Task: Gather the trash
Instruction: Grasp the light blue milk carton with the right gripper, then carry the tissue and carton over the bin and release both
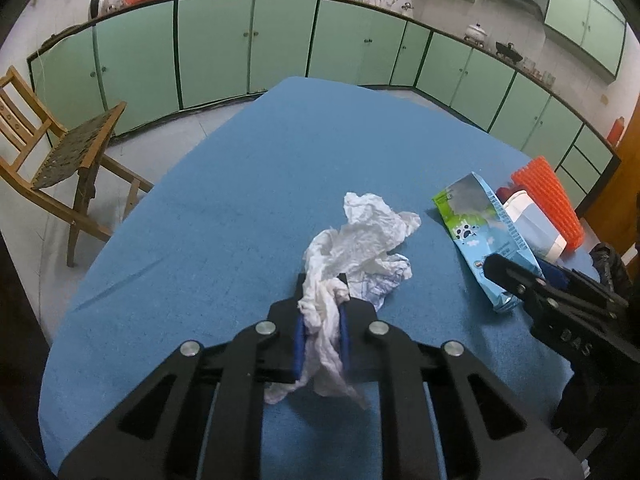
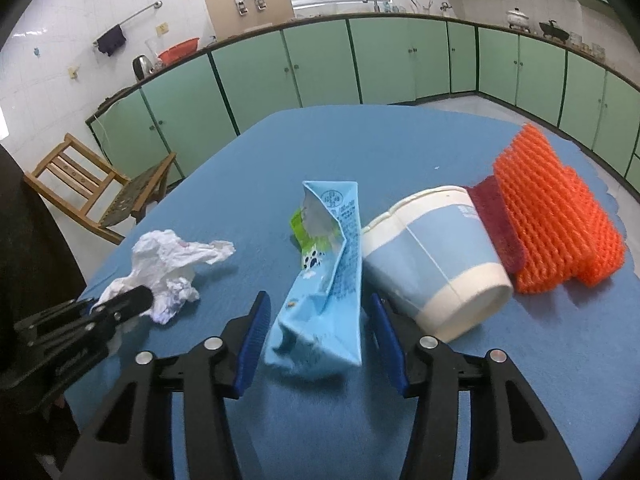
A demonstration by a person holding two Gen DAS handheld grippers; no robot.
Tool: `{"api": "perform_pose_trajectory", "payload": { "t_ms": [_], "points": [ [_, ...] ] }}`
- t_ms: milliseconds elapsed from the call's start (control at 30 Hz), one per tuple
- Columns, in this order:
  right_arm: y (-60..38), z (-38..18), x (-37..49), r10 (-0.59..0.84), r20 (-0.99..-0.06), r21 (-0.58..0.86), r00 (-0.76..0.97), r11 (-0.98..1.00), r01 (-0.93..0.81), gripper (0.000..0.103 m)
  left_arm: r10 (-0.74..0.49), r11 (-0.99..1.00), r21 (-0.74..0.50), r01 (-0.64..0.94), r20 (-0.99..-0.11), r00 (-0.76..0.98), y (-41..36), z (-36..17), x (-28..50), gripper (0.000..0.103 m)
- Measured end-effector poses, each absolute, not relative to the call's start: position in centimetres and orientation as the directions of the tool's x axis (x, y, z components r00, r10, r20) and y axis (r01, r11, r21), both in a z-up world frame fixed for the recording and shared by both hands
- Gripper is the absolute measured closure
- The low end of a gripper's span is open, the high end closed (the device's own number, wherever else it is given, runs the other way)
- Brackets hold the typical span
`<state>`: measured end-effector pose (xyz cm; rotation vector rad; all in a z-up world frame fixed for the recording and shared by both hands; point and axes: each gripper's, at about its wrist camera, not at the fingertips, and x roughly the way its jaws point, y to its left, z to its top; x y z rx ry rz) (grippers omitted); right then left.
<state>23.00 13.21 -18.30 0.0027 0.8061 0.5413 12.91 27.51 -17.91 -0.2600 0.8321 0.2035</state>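
Tissue [image 1: 360, 236], white and crumpled, lay on the blue counter [image 1: 240, 200], and the left tool [image 1: 322, 304] was clamped on its near end. To the right, a flattened blue carton [image 2: 324, 280] lay between the blue pads [image 2: 254, 340] of the right tool [image 2: 320, 344]; the pads stood apart at both sides of the carton and did not press it. Just right of the carton a paper cup [image 2: 436, 256] lay on its side, touching it. Behind the cup were a dark red pad [image 2: 500, 224] and an orange foam net [image 2: 560, 220]. A wooden chair [image 1: 52, 152] stood far left.
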Motion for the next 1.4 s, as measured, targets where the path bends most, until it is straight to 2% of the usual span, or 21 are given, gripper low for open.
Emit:
{"api": "perform_pose_trajectory", "payload": {
  "t_ms": [67, 133, 167, 267, 833, 1400],
  "points": [
    [13.5, -18.5, 23.3, 0.46, -0.69, 0.207, 0.559, 0.865, -0.457, 0.052, 0.079, 0.949, -0.147, -0.28, -0.748, 0.659, 27.7, -17.8, 13.0, 0.091],
    [14.0, -18.7, 23.6, 0.458, -0.7, 0.204, 0.548, 0.864, -0.461, 0.062, 0.083, 0.948, -0.146, -0.283, -0.746, 0.66, 27.7, -17.7, 12.9, 0.091],
    [14.1, -18.7, 23.6, 0.458, -0.707, 0.203, 0.539, 0.862, -0.465, 0.07, 0.086, 0.948, -0.144, -0.285, -0.745, 0.661, 27.8, -17.6, 12.8, 0.091],
    [14.3, -18.6, 23.4, 0.459, -0.709, 0.194, 0.536, 0.857, -0.478, 0.072, 0.095, 0.949, -0.136, -0.285, -0.739, 0.667, 27.6, -17.3, 12.7, 0.091],
    [8.0, -12.0, 19.2, 0.486, -0.607, 0.19, 0.629, 0.857, -0.478, 0.073, 0.075, 0.967, -0.135, -0.218, -0.664, 0.744, 23.8, -12.7, 11.9, 0.091],
    [-4.0, -6.8, 15.3, 0.376, -0.518, 0.169, 0.769, 0.926, -0.338, 0.073, -0.079, 0.989, -0.151, -0.008, -0.563, 0.822, 12.0, -7.6, 12.2, 0.091]
  ]
}}
